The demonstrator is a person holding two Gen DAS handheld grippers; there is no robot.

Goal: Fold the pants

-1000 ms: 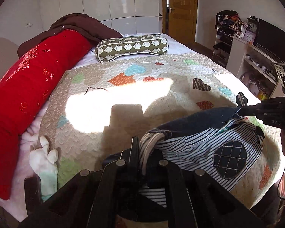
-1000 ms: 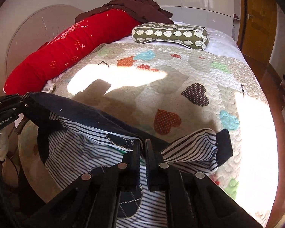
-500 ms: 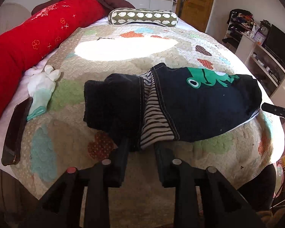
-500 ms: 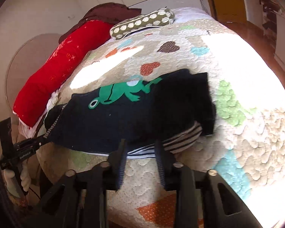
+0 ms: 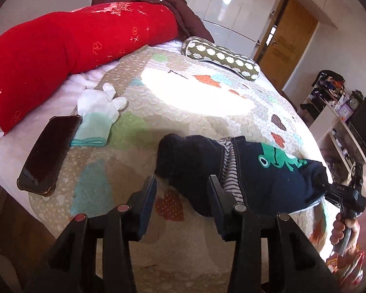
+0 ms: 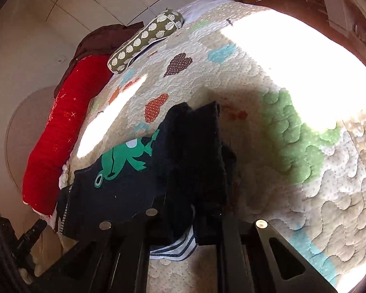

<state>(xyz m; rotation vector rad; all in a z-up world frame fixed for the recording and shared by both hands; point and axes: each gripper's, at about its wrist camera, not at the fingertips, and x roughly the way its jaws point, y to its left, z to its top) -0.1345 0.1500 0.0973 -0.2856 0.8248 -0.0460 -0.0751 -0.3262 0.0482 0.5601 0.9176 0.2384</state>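
- dark navy child's pants with a green frog print and striped lining: lying folded on the quilted beige patchwork bedspread with coloured hearts, near the edge of the bed closest to both cameras
- left gripper: black two-finger tool, jaws apart and opening; its right finger overlaps the near edge of the pants in the view, its left finger stands over bare bedspread; nothing is pinched between the pads
- right gripper: seen from its own wrist camera with the jaws closing onto the near edge of the pants, where navy cloth and striped lining bunch between the fingers; in the left wrist view it appears at the far right end of the garment, held by a hand
- long red bolster with small embroidered motifs: along the far left side of the bed, a brown garment heaped at its far end
- olive cushion with white dots: across the head of the bed
- white and mint glove: flat on the bedspread, just beside a dark smartphone
- wooden door: behind the bed
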